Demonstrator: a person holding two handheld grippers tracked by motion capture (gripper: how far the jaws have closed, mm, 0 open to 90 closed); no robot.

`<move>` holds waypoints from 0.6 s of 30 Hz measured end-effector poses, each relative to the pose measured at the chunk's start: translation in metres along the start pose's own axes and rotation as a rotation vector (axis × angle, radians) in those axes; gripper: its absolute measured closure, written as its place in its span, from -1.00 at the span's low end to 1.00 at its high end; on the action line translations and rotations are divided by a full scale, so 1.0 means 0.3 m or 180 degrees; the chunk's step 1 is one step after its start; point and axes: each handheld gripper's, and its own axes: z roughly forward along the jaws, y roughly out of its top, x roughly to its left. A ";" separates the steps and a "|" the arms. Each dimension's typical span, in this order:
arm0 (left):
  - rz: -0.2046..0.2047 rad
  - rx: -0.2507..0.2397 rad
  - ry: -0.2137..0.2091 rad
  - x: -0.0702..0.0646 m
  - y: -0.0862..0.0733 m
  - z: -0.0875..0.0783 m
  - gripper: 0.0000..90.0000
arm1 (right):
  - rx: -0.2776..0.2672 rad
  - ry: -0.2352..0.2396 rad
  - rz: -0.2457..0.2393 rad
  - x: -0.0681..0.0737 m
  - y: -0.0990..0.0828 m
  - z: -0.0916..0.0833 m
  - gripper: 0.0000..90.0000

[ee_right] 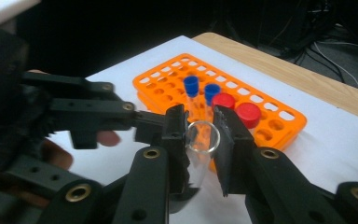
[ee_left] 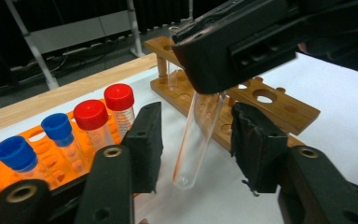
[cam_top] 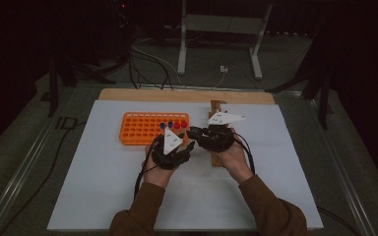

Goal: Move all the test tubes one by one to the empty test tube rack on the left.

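My right gripper is shut on the open rim of a clear test tube. In the left gripper view that tube hangs tilted from the right gripper, its round bottom just above the white sheet. My left gripper stands around the tube's lower half, with a gap between each pad and the glass. In the high view the left gripper and the right gripper meet between the orange rack and the wooden rack.
Two blue-capped tubes and two red-capped tubes stand in the orange rack's near corner. The wooden rack lies right behind the tube. A white sheet covers the table; a metal stand and cables lie beyond.
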 end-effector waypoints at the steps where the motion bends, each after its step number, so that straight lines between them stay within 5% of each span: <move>1: 0.0000 -0.0007 0.0003 0.001 0.000 0.000 0.28 | 0.0003 0.0009 0.0002 0.003 -0.001 0.001 0.69; 11: 0.0081 -0.0037 -0.0083 -0.003 0.000 -0.003 0.65 | -0.0001 0.0070 0.0021 0.012 -0.003 0.007 0.67; 18: 0.0031 -0.0022 -0.0048 0.013 -0.005 -0.004 0.68 | -0.0122 0.0196 0.0036 0.006 -0.002 -0.013 0.22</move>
